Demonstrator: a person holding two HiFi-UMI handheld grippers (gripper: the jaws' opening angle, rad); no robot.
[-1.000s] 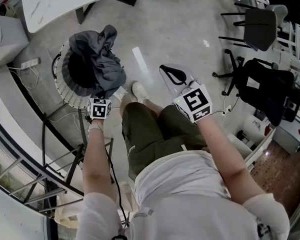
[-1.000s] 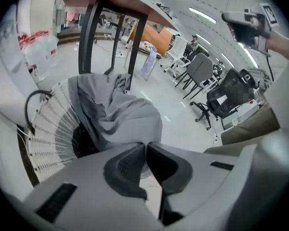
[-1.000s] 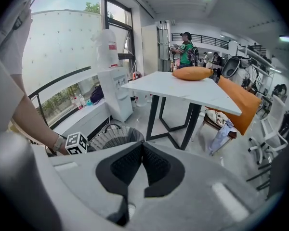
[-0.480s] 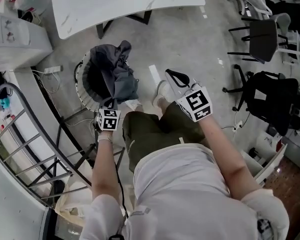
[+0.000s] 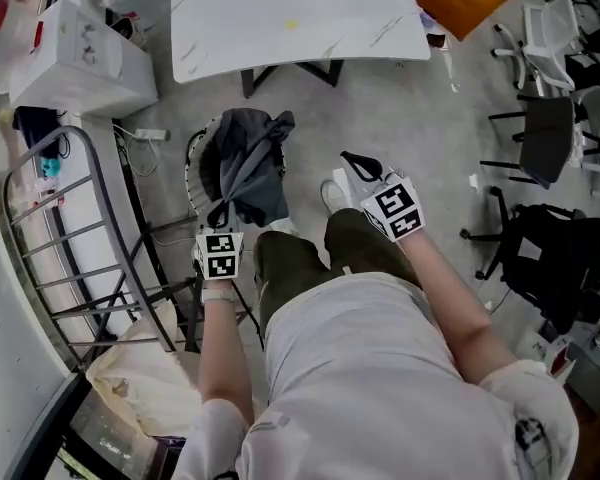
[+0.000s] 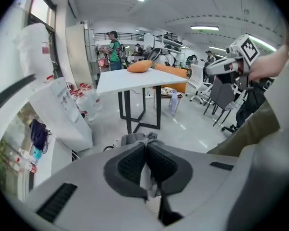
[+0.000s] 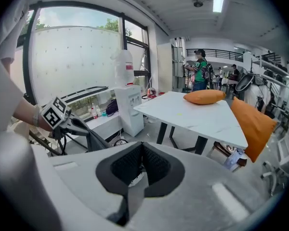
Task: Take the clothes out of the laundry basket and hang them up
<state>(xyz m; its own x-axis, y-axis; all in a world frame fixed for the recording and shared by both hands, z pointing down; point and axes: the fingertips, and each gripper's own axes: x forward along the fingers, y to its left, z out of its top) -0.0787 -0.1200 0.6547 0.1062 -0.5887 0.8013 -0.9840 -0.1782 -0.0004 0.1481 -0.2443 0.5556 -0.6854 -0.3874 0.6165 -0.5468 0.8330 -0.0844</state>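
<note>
Polished grey floor spreads beneath a standing person seen from above, with a white bench (image 5: 300,18) at the far side. The left gripper (image 5: 220,214) has its dark ribbed fingers (image 6: 129,163) clenched on a bunched fold of the garment (image 5: 252,173), and grey cloth puckers out at their tips. From that pinch the garment runs away as a narrow, twisted band. It then widens into a crumpled dark grey mass with a lighter slate panel. Its bulk covers the right part of the laundry basket (image 5: 197,168), a round tub with white ribbed walls and a dark inside. The basket stands on the floor just left of the person's feet. The right gripper (image 5: 352,158) has its fingers (image 7: 126,165) pressed together on nothing. It is held to the right of the garment and apart from it.
</note>
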